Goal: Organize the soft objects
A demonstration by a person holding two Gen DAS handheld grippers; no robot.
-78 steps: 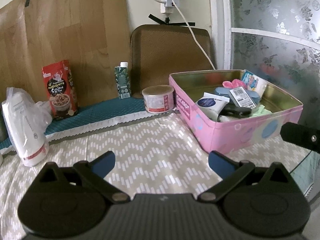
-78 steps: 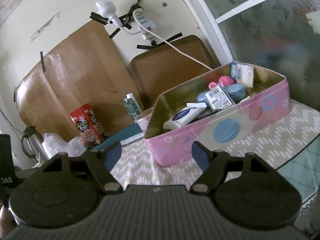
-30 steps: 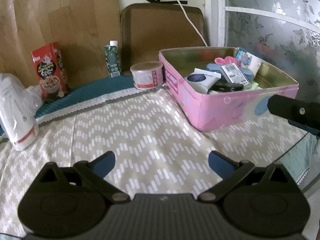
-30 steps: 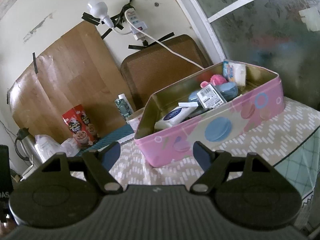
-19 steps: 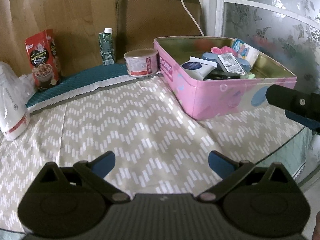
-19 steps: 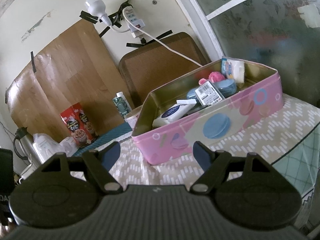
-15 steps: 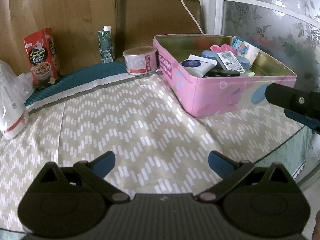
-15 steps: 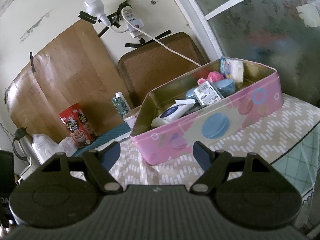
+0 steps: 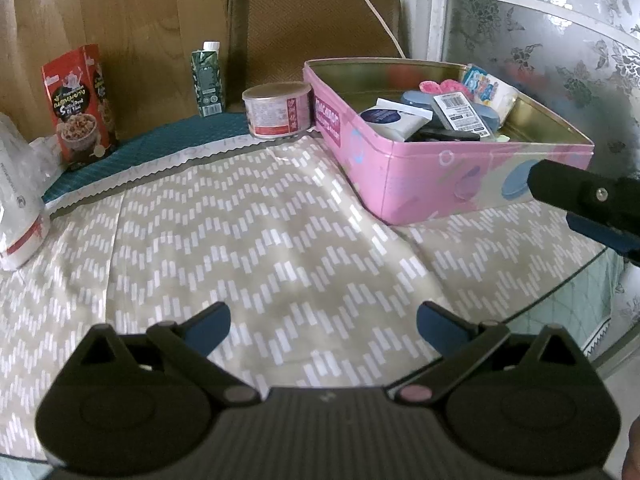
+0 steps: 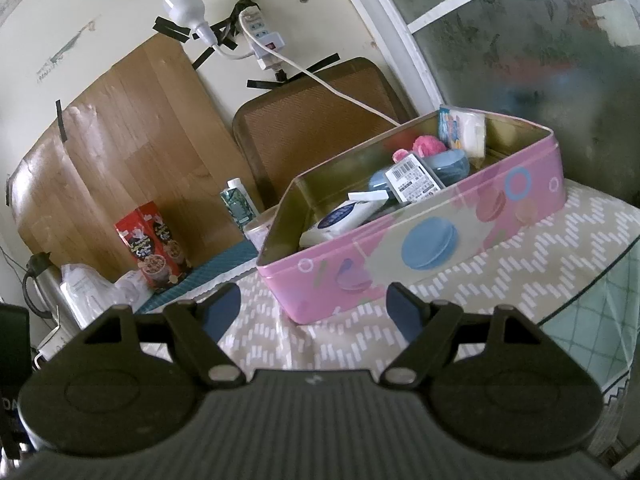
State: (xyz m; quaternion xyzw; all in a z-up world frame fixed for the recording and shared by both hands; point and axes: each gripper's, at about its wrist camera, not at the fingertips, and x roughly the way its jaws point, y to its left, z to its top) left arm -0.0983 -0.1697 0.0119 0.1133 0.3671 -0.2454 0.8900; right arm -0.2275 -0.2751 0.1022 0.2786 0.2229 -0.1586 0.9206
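Note:
A pink tin box (image 9: pixel 416 184) stands at the table's right, also in the right wrist view (image 10: pixel 420 244). It holds several small items: a white tube (image 9: pixel 394 118), a barcoded packet (image 9: pixel 460 114), a pink fluffy piece (image 10: pixel 428 146) and a blue round case (image 10: pixel 450 164). My left gripper (image 9: pixel 322 326) is open and empty above the patterned cloth (image 9: pixel 260 248). My right gripper (image 10: pixel 314 310) is open and empty in front of the tin; its finger (image 9: pixel 580 196) shows at the right edge of the left wrist view.
A small tin can (image 9: pixel 278 108), a green carton (image 9: pixel 208 78) and a red snack box (image 9: pixel 78 102) stand along the back. A white bag (image 9: pixel 18 196) lies at the left. The table edge (image 9: pixel 576 280) curves at the right by frosted glass.
My left gripper has pulled back and tilted down, so more cloth shows. My right gripper has drifted slightly; the tin sits a little lower in its view. Both stayed open.

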